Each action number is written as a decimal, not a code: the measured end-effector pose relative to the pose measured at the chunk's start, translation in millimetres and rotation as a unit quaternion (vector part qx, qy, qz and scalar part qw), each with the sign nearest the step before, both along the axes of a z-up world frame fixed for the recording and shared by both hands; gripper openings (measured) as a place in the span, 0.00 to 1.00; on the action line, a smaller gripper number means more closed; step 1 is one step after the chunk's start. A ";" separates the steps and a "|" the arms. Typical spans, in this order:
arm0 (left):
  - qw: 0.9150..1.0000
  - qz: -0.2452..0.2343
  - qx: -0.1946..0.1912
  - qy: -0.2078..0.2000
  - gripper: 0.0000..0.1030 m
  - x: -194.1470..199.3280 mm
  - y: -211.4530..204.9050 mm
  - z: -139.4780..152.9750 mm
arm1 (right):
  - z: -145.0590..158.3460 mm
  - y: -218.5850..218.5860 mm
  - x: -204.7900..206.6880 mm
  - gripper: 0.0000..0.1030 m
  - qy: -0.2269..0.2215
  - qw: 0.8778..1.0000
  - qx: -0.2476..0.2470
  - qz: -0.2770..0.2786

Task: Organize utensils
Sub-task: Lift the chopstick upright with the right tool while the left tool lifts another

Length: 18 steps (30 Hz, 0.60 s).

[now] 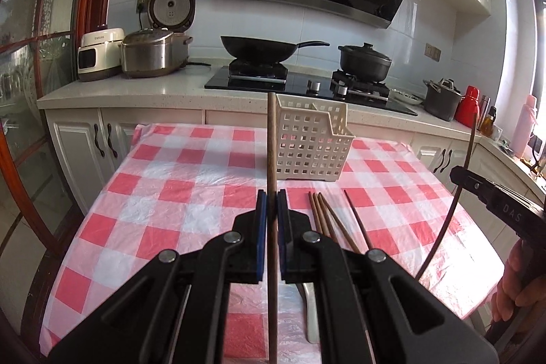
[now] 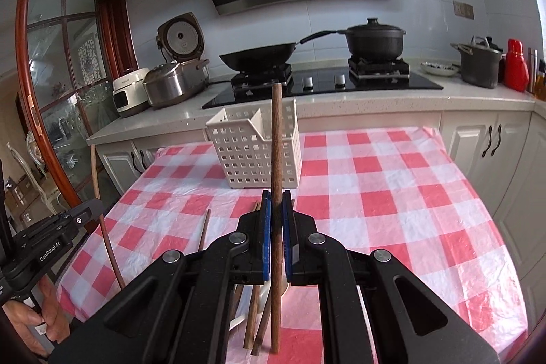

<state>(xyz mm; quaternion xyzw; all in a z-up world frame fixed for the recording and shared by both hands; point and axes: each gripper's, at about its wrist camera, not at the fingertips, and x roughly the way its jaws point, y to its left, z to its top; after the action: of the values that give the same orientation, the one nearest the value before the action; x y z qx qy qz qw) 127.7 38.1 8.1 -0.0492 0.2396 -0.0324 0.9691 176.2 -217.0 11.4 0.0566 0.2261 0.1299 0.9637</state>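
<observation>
Both grippers are clamped on one chopstick each: left gripper (image 1: 272, 198) has its blue pads pinched on an upright wooden chopstick (image 1: 272, 139), right gripper (image 2: 276, 198) likewise on its own chopstick (image 2: 276, 139). Each stick is held near mid-length, so a long free end sticks up and another hangs below the jaws. Target looks like the white perforated utensil basket (image 1: 307, 145) standing at the far side of the checked tablecloth (image 1: 163, 179). Risks, as I judge them: thin round stick pivots in the pads and tilts off line; lower tip catches the basket rim or divider and tips the light basket; two sticks clash if both go in together. Loose chopsticks (image 1: 324, 217) and what looks like a spoon handle (image 1: 311, 312) are on the cloth below, so a low swing could scatter them.
</observation>
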 end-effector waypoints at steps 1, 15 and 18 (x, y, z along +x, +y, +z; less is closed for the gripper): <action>1.000 -0.001 -0.001 -0.004 0.06 -2.2 0.2 2.1 | 2.2 0.4 -2.3 0.08 -0.004 1.000 -0.002 0.000; 0.999 -0.001 0.019 -0.051 0.06 -11.5 -6.5 25.6 | 16.4 8.3 -10.2 0.07 -0.038 0.999 -0.029 0.000; 0.998 -0.002 0.026 -0.055 0.06 -6.6 -8.6 28.6 | 17.4 11.6 -4.3 0.07 -0.047 0.998 -0.037 0.002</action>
<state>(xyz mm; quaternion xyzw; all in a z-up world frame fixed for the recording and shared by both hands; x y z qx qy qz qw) 121.1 29.5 36.7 -0.0212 0.1863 -0.0310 0.9818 171.9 -205.4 28.8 0.0147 0.1857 0.1257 0.9744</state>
